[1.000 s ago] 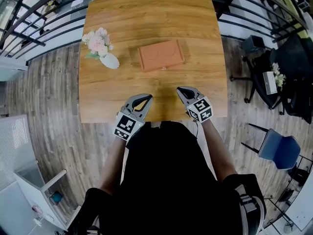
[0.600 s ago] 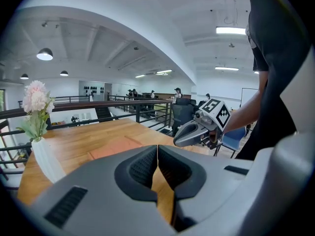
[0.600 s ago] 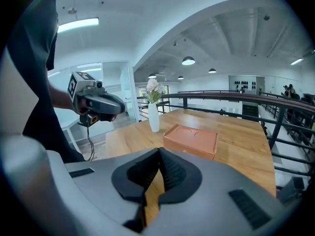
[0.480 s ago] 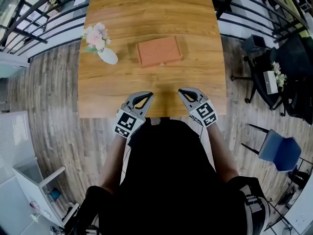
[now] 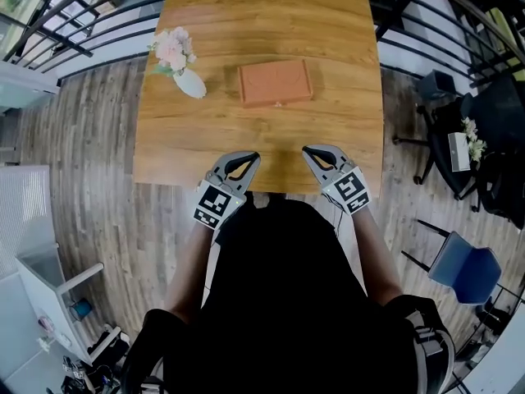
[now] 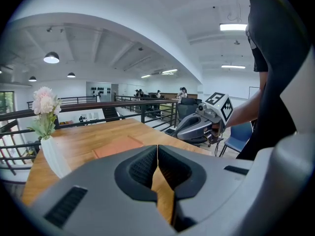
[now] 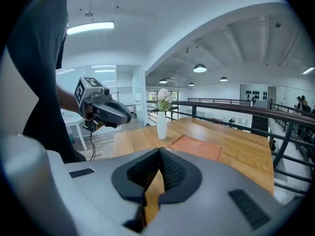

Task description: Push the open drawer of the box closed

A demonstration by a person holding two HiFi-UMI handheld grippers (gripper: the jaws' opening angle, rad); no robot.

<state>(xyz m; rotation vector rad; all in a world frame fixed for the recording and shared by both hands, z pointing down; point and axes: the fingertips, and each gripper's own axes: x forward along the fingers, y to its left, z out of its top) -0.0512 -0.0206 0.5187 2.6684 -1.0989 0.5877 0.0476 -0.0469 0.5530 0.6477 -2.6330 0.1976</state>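
You stand at the light wooden table [image 5: 344,97]
Left gripper [image 5: 246,156] and right gripper [image 5: 308,149] pinched together, empty; flat rectangular terracotta box [image 5: 276,83] at 12 o'clock

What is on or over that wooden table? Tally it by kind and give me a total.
box: 1
vase of flowers: 1
grippers: 2, the left gripper and the right gripper, both shut and empty, at the near edge
Total: 4
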